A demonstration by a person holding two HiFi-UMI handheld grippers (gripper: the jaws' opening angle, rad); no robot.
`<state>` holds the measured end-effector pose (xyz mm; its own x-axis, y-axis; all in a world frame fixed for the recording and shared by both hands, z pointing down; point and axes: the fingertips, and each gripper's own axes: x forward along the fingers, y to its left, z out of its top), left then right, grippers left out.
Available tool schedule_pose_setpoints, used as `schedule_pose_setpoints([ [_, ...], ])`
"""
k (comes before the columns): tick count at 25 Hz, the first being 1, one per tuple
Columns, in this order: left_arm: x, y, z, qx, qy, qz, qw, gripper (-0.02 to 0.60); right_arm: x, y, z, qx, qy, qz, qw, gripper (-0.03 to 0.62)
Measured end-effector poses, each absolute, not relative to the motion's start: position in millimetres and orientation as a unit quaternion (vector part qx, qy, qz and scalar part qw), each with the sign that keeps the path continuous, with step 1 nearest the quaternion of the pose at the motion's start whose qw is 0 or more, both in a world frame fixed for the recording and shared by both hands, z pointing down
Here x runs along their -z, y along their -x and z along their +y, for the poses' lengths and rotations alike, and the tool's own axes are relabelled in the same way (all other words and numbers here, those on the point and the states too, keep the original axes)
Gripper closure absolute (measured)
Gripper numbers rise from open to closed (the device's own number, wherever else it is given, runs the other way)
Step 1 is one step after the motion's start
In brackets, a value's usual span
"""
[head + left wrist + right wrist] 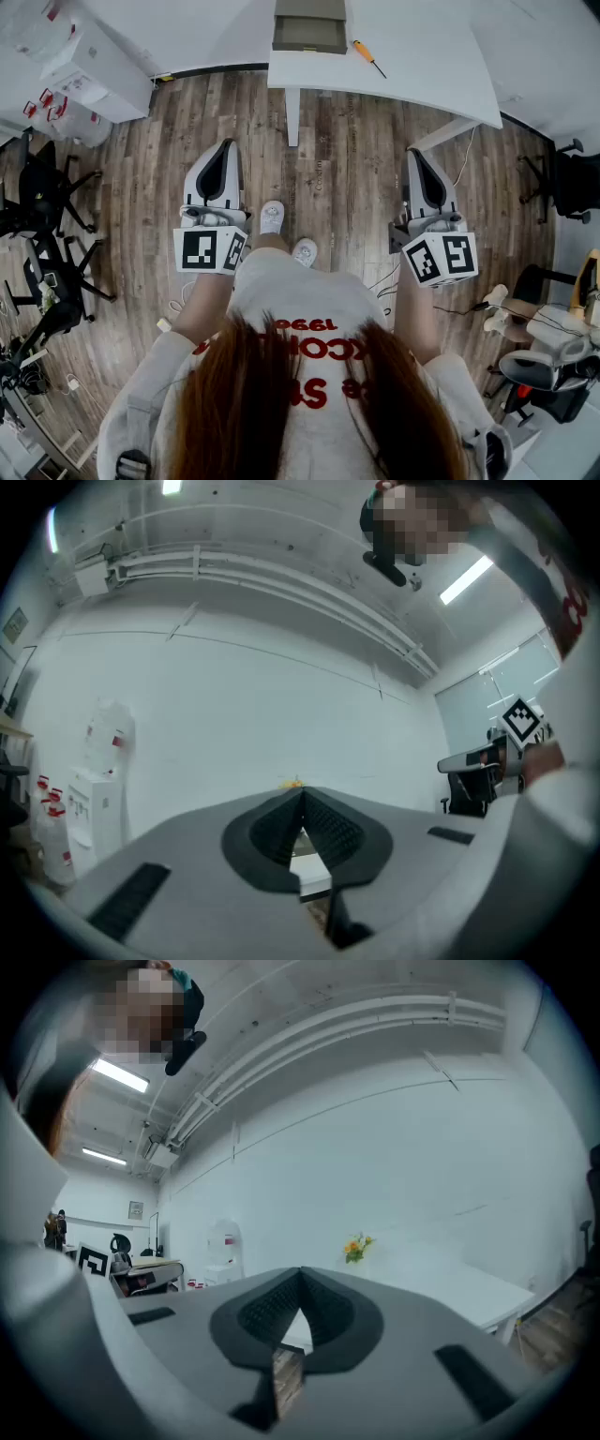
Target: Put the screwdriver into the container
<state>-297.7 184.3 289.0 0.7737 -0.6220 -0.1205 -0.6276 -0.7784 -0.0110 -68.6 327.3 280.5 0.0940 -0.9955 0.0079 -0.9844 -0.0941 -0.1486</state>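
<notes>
Wood-plank floor (347,178), brown-grey matte grain, runs under a white smooth-topped desk (422,66) w/ straight edges & a sharp near-right corner. On the desk sits the container (309,28): boxy, grey-olive, rectangular, at the desk's near-left edge. Screwdriver (367,57) lies flat on the desk just right of the container, not touching it; orange handle, thin dark shaft, set diagonal w/ shaft toward the desk's near edge.

Room: bare floor between the desk's near edge & the person, broken only by a white desk leg (292,117). Black office chairs (47,187) stand well left of the desk, another right of it, both clear of the approach.

Left gripper (228,148) & right gripper (415,155), grey plastic shells w/ black ribbed pads, are held low, short of the desk's near edge. Both sets of jaws are closed tip to tip w/ nothing between them. Screwdriver is well apart from both, ahead on the desk, nearer the right gripper's line
</notes>
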Motion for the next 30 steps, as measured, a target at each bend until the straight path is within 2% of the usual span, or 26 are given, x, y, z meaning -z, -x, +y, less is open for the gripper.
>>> schedule_pose_setpoints([
  [16,-288.1,274.7,177.0,-0.052,0.942,0.33,0.033,0.575,-278.2,47.8,320.4,0.049,0.732,0.676,0.077,0.589],
  [30,-283.8,189.6,64.6,-0.064,0.949,0.306,0.029,0.575,-273.9,-23.3,228.4,0.052,0.743,0.663,0.073,0.589],
])
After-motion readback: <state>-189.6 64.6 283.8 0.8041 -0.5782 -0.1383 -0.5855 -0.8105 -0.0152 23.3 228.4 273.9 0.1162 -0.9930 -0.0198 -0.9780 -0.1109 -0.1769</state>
